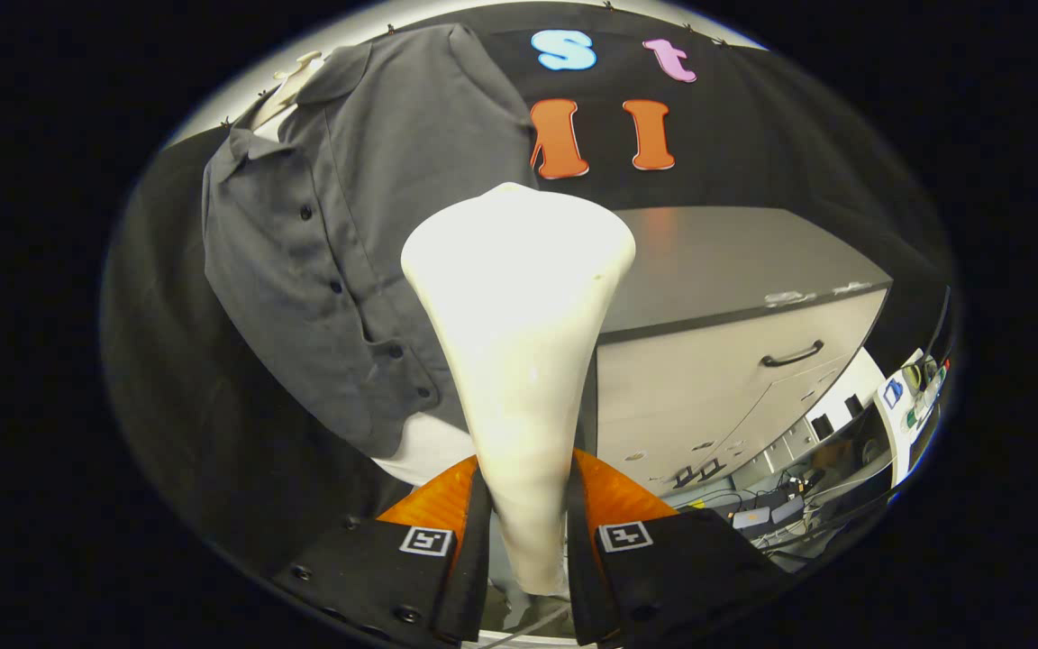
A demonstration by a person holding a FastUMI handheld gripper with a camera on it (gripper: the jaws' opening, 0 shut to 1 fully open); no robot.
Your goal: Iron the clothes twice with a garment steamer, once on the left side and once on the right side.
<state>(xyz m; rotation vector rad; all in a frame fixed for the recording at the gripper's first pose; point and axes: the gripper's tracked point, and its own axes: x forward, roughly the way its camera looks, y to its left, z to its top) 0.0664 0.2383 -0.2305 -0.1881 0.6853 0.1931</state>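
Note:
My gripper (526, 505) is shut on the neck of a white garment steamer (519, 333), whose wide head flares upward just ahead of the fingers. Beyond the steamer and to its left hangs a dark grey button-up shirt (339, 234) on a pale hanger (295, 79), against the black cloth wall. The steamer head covers part of the shirt's right side; whether it touches the cloth I cannot tell. The shirt's button placket runs down its left half, and a white lining shows at its lower hem.
A grey cabinet (735, 261) with a drawer and black handle (791, 354) stands to the right of the steamer. Below it lie cables and small devices (771, 509) on the floor. A cord (528, 626) trails under the fingers.

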